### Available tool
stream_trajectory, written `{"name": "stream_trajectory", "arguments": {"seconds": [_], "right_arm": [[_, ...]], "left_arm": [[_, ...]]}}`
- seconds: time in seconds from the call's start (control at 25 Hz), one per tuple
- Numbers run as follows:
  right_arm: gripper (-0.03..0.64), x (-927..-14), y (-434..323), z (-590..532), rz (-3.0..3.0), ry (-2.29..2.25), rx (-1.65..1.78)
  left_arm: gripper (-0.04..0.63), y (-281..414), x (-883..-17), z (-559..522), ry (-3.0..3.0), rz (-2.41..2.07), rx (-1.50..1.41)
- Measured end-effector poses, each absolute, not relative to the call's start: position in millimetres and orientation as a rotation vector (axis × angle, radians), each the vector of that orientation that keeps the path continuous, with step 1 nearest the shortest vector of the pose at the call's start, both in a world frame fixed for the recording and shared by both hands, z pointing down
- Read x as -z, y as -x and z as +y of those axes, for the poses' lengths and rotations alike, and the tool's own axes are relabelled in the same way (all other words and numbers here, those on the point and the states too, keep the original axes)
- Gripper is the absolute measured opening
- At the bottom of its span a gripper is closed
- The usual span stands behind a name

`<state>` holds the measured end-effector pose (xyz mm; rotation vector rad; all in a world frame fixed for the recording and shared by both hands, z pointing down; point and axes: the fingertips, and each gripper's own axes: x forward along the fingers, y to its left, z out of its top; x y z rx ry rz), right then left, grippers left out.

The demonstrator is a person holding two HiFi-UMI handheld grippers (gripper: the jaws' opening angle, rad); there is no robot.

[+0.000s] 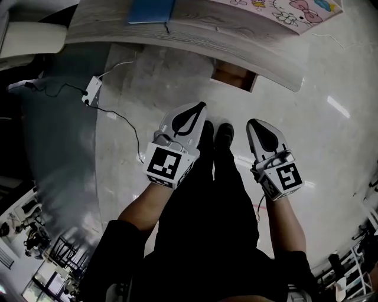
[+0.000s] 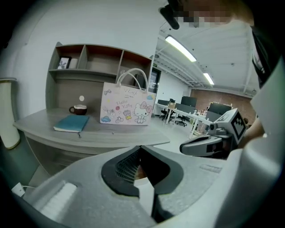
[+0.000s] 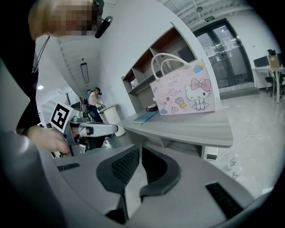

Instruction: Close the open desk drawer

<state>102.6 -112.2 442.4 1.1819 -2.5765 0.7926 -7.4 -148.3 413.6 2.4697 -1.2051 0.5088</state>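
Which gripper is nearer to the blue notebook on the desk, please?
Left. The left gripper is off the desk, slightly right of the notebook; the right gripper is farther right, nearer the pink bag.

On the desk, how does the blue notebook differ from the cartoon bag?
The notebook lies flat, while the bag stands upright. The notebook is plain blue; the bag is pale, with cartoon prints and white looped handles. The bag is clearly the bigger of the two. Both sit on top of the desk, apart from each other.
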Motion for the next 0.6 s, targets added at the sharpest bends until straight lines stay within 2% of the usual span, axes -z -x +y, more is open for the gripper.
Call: {"name": "stream_trajectory", "arguments": {"seconds": [0.4, 0.6], "right_arm": [[0.015, -613.7, -88.0, -150.6, -2.519, -1.196, -0.876], [0.015, -703.0, -86.0, -158.5, -2.444, -1.238, -1.022]], "left_arm": [[0.006, 19.0, -593.4, -191.1, -2.459, -1.144, -0.632], [0.006, 10.3, -668.6, -199.7, -2.48, -1.057, -0.69]]}}
